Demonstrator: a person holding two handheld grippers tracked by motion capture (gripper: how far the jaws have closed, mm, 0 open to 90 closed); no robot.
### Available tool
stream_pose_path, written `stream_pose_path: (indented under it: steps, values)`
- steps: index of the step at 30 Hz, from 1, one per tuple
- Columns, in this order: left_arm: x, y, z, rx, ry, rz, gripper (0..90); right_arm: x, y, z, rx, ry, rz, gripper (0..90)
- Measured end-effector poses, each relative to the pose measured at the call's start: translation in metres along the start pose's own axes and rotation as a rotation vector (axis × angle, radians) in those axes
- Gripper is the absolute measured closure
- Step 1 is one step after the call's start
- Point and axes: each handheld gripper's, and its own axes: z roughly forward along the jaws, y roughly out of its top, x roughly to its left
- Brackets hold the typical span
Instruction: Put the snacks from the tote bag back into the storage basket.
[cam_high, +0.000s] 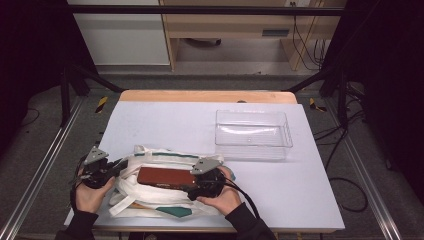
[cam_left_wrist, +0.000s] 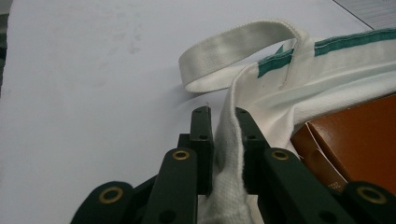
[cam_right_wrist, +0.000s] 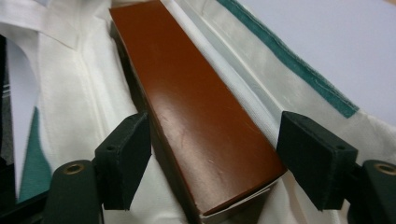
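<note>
The left tool (cam_left_wrist: 219, 116) is clenched on the white bag's (cam_high: 165, 161) left rim, holding it up. The right tool (cam_right_wrist: 212, 158) is released, jaws straddling the brown box's (cam_right_wrist: 196, 112) near end without touching (apparently just let go, or about to grasp). The box lies on the bag, near the surface's (cam_high: 165, 120) front-left edge; a clear bin (cam_high: 252, 131) stands empty, far right.

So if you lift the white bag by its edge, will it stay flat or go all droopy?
Probably droopy: the white bag is soft cloth, already bunching where the left tool pinches its edge. The brown box lying on it looks stiff and might slide.
</note>
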Motion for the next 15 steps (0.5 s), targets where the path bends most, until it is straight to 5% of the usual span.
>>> stream_pose_path:
  steps: [10,15]
  values:
    - [-0.002,-0.002,0.001,-0.017,-0.016,-0.01,82.5,-0.002,-0.002,0.012,0.027,0.014,-0.018,25.9]
    - [-0.003,-0.002,0.002,-0.023,-0.002,-0.013,83.0,0.004,-0.004,0.017,0.048,-0.026,-0.086,26.9]
